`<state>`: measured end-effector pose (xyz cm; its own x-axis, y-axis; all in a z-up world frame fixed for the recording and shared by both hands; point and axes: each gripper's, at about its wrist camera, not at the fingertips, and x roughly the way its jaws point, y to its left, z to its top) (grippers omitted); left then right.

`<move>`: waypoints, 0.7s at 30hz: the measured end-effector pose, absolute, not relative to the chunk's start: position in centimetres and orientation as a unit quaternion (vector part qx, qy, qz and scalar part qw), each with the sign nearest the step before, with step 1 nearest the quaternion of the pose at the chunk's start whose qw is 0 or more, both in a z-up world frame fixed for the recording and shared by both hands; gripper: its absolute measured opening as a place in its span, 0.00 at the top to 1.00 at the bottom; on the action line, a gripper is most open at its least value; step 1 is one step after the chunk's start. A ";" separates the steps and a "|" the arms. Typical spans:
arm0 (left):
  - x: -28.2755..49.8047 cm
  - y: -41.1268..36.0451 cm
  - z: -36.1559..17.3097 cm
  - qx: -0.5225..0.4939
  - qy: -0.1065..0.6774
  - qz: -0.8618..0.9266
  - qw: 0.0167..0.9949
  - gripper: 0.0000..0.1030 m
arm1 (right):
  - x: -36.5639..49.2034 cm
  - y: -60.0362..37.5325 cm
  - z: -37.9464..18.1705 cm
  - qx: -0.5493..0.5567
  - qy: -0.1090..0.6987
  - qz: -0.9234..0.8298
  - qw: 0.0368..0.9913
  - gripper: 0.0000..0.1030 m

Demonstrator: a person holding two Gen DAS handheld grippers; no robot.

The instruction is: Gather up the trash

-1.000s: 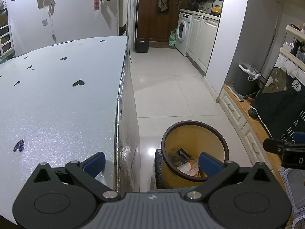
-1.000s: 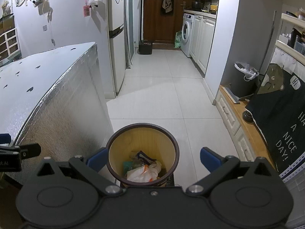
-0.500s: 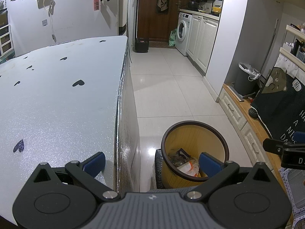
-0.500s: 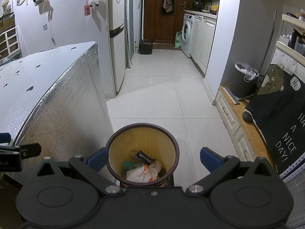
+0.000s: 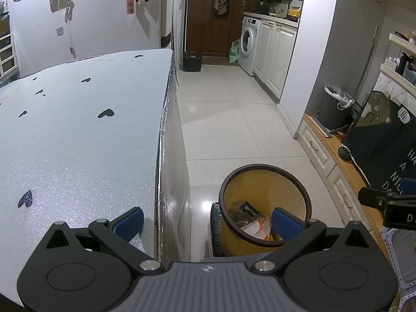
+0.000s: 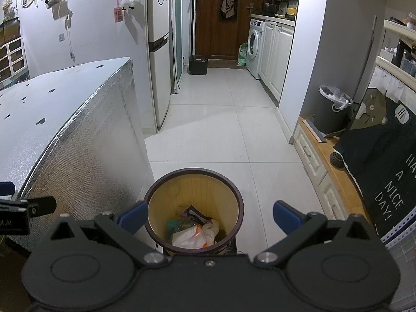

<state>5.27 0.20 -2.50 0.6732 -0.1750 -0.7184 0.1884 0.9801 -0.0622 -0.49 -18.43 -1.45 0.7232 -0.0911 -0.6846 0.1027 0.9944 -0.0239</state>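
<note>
I hold a gripper in each hand, and both are empty. My left gripper (image 5: pixel 206 218) has its blue-tipped fingers spread wide apart with nothing between them. My right gripper (image 6: pixel 209 214) is spread wide too, and it holds nothing.

The round yellow trash bin with the dark brown rim (image 6: pixel 193 179) stands on the white tiled floor (image 6: pixel 221 130), just beside the big table wrapped in shiny silver foil (image 6: pixel 85 156). My right gripper hangs right over the bin, so I look straight down into it. My left gripper hangs over the edge of the table, with the bin (image 5: pixel 262 171) a bit to its right.

Inside the bin there is crumpled trash (image 6: pixel 195 230): a white and orange plastic bag, a dark wrapper and something green. So some trash is already in there.

The silver table top with the little black hearts (image 5: pixel 78 135) looks bare to me. I see no loose trash on the part of the table or the floor that I can see.

I think the job is almost done, or all done. What may be left is to look around for more trash in places I cannot see from here.
</note>
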 end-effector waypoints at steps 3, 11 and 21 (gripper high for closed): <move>5.2 0.2 -2.5 0.009 0.391 -0.100 0.915 0.00 | -0.5 -18.4 -1.4 0.008 0.368 -0.052 0.928 0.00; 5.2 0.3 -2.5 0.008 0.391 -0.101 0.915 0.00 | -0.5 -18.4 -1.4 0.007 0.368 -0.052 0.928 0.00; 5.0 0.4 -2.4 0.007 0.389 -0.102 0.916 0.00 | -0.4 -18.4 -1.1 0.005 0.366 -0.053 0.929 0.00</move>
<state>5.04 0.40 -2.38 0.6773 -0.1811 -0.7131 0.1916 0.9792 -0.0667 -0.44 -18.38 -1.12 0.7260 -0.0945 -0.6812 0.1021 0.9943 -0.0292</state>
